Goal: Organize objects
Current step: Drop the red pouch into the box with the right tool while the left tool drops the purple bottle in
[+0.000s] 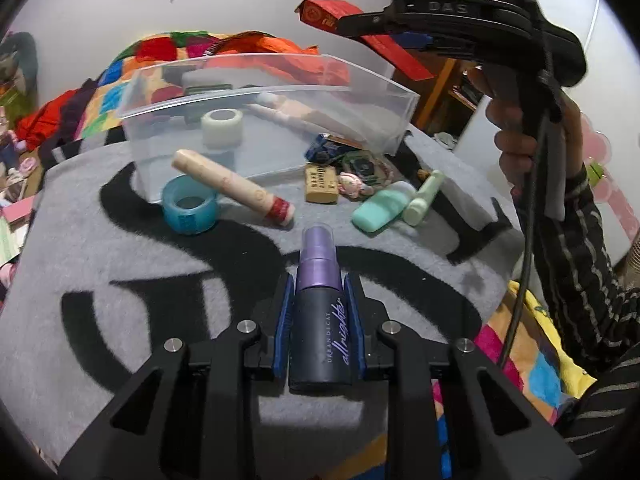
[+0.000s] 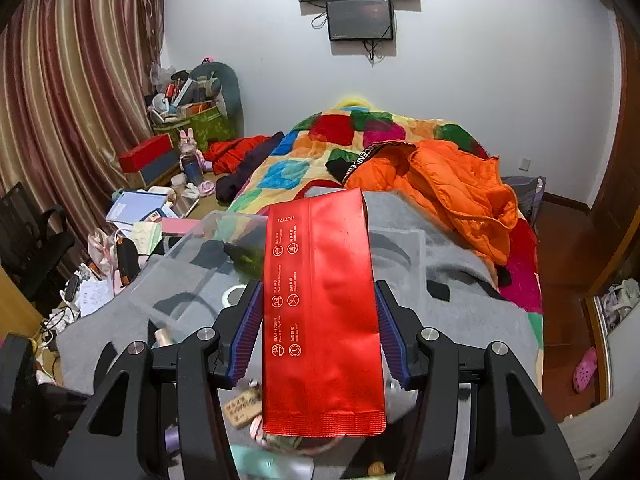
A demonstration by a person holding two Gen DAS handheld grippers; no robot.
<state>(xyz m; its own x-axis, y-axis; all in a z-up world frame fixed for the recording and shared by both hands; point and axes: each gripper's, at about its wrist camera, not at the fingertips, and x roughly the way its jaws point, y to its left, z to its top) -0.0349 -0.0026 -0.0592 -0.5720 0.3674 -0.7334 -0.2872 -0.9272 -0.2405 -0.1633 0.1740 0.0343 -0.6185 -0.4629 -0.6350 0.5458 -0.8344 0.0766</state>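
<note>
A grey blanket (image 1: pixel 160 264) is covering the bed, clutter crowding its left edge; left gripper (image 1: pixel 320 312) is pinching a spray bottle (image 1: pixel 320 320), right gripper (image 2: pixel 318 320) a red pouch (image 2: pixel 320 300).

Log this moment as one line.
left gripper: shut on spray bottle | right gripper: shut on red pouch, above clear bin | loose items on grey blanket

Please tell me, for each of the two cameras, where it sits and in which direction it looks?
Left wrist: on the left gripper, looking down along the spray bottle it grips toward the clear bin; a hand holds the right gripper.
Right wrist: on the right gripper, facing the bed past its red pouch.
Shared: bin, pouch, grey blanket.
</note>
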